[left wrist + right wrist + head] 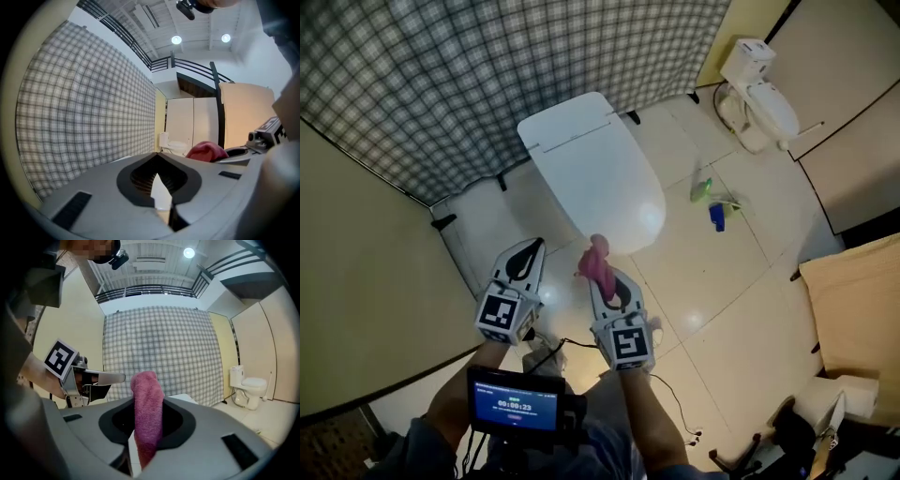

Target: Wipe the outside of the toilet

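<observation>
The white toilet [595, 173] stands with its lid down in the middle of the head view, against a plaid curtain. My right gripper [602, 274] hovers just before the toilet's front rim, shut on a pink cloth [596, 260] that sticks up out of its jaws. In the right gripper view the pink cloth [146, 411] stands upright in the right gripper [146, 430], with the toilet lid [184, 398] behind it. My left gripper [528, 247] is to the left, level with it, shut with nothing in it. The left gripper [161, 182] view shows its jaws together and the cloth [206, 151] to the right.
A second white toilet [757, 92] stands at the back right by beige partitions. A green bottle [702, 191] and a blue object [716, 217] lie on the tiled floor right of the toilet. The plaid curtain [487, 75] hangs behind. A tan box [858, 300] is at the right.
</observation>
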{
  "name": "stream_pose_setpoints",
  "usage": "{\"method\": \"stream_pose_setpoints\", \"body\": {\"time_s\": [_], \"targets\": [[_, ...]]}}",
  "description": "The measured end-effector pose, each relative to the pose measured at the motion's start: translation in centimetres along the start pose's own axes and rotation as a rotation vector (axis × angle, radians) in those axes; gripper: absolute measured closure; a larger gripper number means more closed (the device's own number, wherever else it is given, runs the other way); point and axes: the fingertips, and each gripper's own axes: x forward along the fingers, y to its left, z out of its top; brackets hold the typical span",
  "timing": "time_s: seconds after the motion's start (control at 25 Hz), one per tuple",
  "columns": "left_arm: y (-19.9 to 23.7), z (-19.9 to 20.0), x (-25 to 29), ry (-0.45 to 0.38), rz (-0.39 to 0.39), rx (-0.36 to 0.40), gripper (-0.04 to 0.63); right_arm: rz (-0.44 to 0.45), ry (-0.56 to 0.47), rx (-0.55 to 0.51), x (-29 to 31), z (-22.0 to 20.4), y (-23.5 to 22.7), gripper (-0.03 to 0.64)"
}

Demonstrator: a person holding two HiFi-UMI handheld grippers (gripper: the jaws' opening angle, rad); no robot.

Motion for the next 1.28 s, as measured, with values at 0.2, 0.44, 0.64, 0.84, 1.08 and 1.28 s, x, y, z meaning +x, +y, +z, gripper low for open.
{"method": "stream_pose_setpoints", "body": {"time_s": [0.2, 0.44, 0.64, 0.84, 1.08, 1.28], "targets": [[-6.0, 4.0, 3.3, -0.062, 0.101, 0.022, 0.584, 0.138, -0.018, -0.044, -3.2, 3.8, -5.4, 0.531], [-15.4, 6.5, 9.3, -0.144, 0.296, 0.016, 0.583, 0.389, -0.067, -0.040, -6.8, 6.8, -14.3, 0.531], [-21.7, 9.0, 10.6, -0.163, 0.459, -0.030, 0.583, 0.553, -0.039, -0.081, -10.3, 11.1, -19.6, 0.531], [-25.9, 13.6, 10.2, -0.194, 0.517, -0.033, 0.583, 0.600, -0.056, -0.092, -12.6, 14.9, -22.1, 0.531], [-29.6, 15.1, 9.6, -0.211, 0.537, -0.006, 0.583, 0.635, -0.089, -0.085, -14.9, 17.0, -22.4, 0.532], [-30.5, 15.0, 8.3, -0.203, 0.552, 0.018, 0.583, 0.645, -0.115, -0.092, -16.4, 17.6, -21.4, 0.534]]}}
